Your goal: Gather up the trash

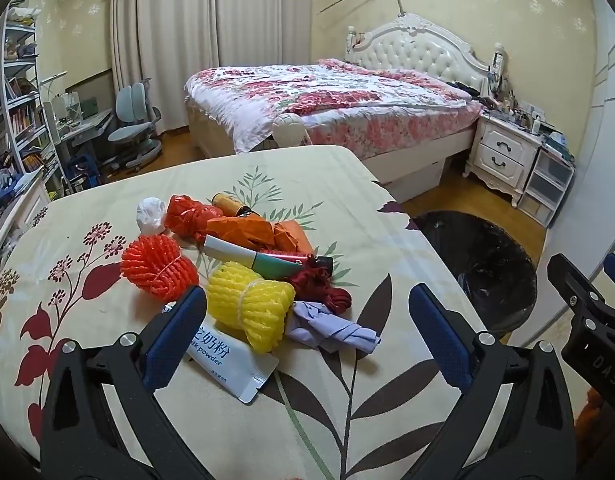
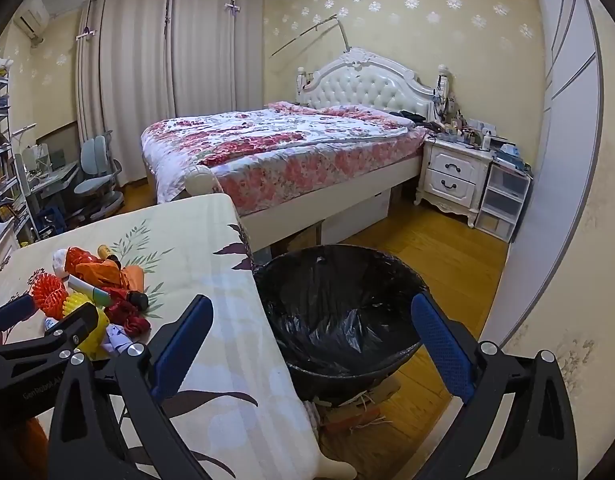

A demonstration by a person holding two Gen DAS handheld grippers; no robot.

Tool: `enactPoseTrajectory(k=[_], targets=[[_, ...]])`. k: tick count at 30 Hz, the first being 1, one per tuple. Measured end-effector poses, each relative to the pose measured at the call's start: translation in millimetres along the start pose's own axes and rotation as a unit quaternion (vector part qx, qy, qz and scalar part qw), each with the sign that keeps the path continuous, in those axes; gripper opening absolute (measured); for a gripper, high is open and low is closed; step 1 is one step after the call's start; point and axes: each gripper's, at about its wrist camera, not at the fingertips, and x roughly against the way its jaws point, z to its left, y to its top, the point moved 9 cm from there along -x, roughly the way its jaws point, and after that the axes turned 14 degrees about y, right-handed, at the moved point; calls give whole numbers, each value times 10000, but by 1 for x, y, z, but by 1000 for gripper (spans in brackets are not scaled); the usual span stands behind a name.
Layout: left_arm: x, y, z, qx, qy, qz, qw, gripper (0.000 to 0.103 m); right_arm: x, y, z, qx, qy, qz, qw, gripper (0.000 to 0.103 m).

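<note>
A pile of trash lies on the table's floral cloth (image 1: pixel 87 208): a yellow foam net (image 1: pixel 251 304), an orange foam net (image 1: pixel 157 268), a white milk powder sachet (image 1: pixel 231 364), crumpled lilac paper (image 1: pixel 331 328), red string (image 1: pixel 323 284), a green and white tube (image 1: pixel 251 256) and orange paper (image 1: pixel 251 232). My left gripper (image 1: pixel 307 300) hovers open just in front of the pile, its left finger beside the yellow net. A bin lined with a black bag (image 2: pixel 339 300) stands by the table's right edge. My right gripper (image 2: pixel 313 308) hangs open over the bin, holding nothing.
A bed with a flowered quilt (image 2: pixel 275 148) stands beyond the table. A white nightstand (image 2: pixel 451 176) and plastic drawers (image 2: pixel 503 200) line the right wall. A desk chair (image 1: pixel 133 120) and bookshelves (image 1: pixel 19 112) are at the left. Cardboard scraps (image 2: pixel 355 412) lie under the bin.
</note>
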Motion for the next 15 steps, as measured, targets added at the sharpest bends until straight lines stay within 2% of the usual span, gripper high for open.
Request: enactPoseTrajectory(k=[15], targets=[[7, 1, -6, -39, 1, -17, 10000, 99, -3, -4, -4, -78, -64, 52, 9999, 97]])
